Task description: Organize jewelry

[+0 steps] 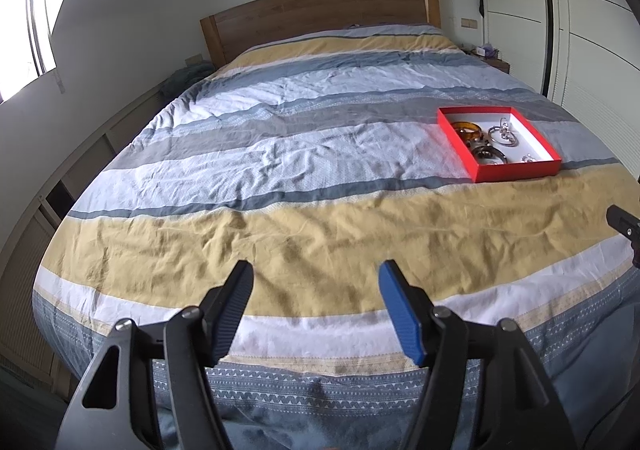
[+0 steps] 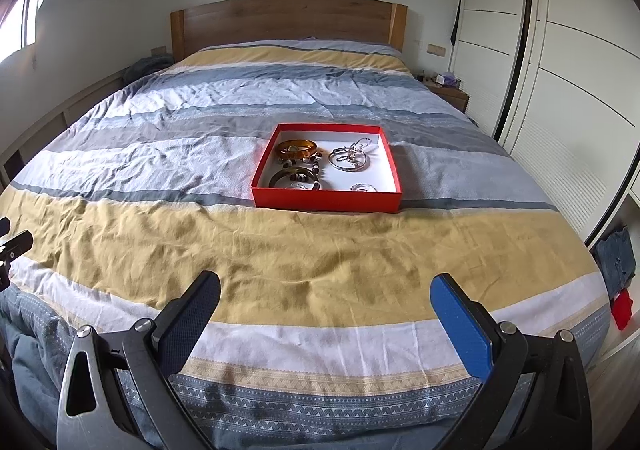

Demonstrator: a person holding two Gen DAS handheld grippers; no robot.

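A shallow red box [image 2: 326,202] with a white inside lies on the striped bedspread, in the middle of the right wrist view and at the right [image 1: 516,169] of the left wrist view. Inside lie an amber bangle [image 2: 298,146], a dark bangle [image 2: 294,176], a beaded bracelet [image 2: 298,161], a silver bangle [image 2: 350,162] with a chain on it and a small clear piece [image 2: 365,188]. My right gripper [image 2: 326,292] hangs open and empty over the foot of the bed, well short of the box. My left gripper [image 1: 318,282] is open and empty too, left of the box.
The bedspread [image 2: 280,246] has yellow, white, grey and blue stripes and is wrinkled. A wooden headboard [image 2: 288,24] stands at the far end. White wardrobe doors [image 2: 580,90] line the right side, a nightstand [image 2: 448,90] sits by them. Blue and red cloth [image 2: 618,278] lies right of the bed.
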